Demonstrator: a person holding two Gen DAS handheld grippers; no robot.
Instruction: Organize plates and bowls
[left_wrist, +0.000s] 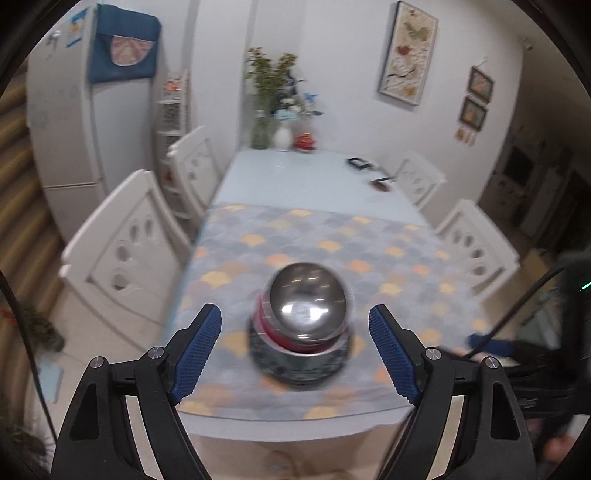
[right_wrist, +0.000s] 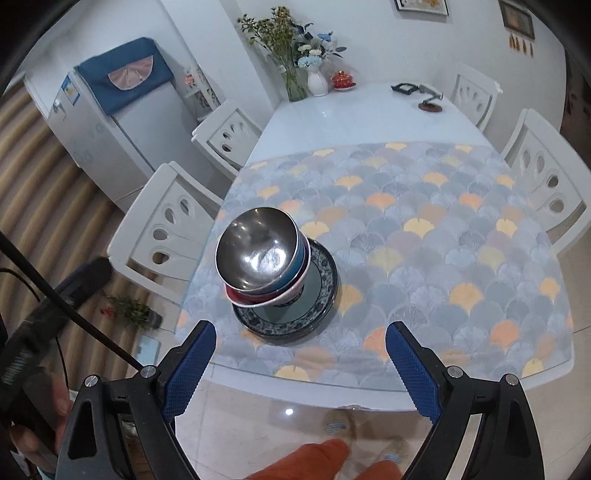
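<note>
A stack stands near the front left of the patterned tablecloth (right_wrist: 424, 229): a steel bowl (right_wrist: 256, 247) on top, nested in a blue bowl (right_wrist: 295, 269) and a red bowl (right_wrist: 255, 297), all resting on dark blue-rimmed plates (right_wrist: 295, 314). In the left wrist view the same steel bowl (left_wrist: 308, 299) and plates (left_wrist: 299, 369) are blurred and lie ahead between the finger lines. My left gripper (left_wrist: 294, 325) is open, nothing held. My right gripper (right_wrist: 301, 343) is open above the table's front edge, just short of the plates.
White chairs (right_wrist: 173, 225) flank both sides of the table. Vases with flowers (right_wrist: 295, 74) and a red dish (right_wrist: 341, 79) stand at the far end, a small stand (right_wrist: 430, 103) at far right. A fridge (right_wrist: 107, 125) stands left. Orange trouser legs (right_wrist: 314, 461) show below.
</note>
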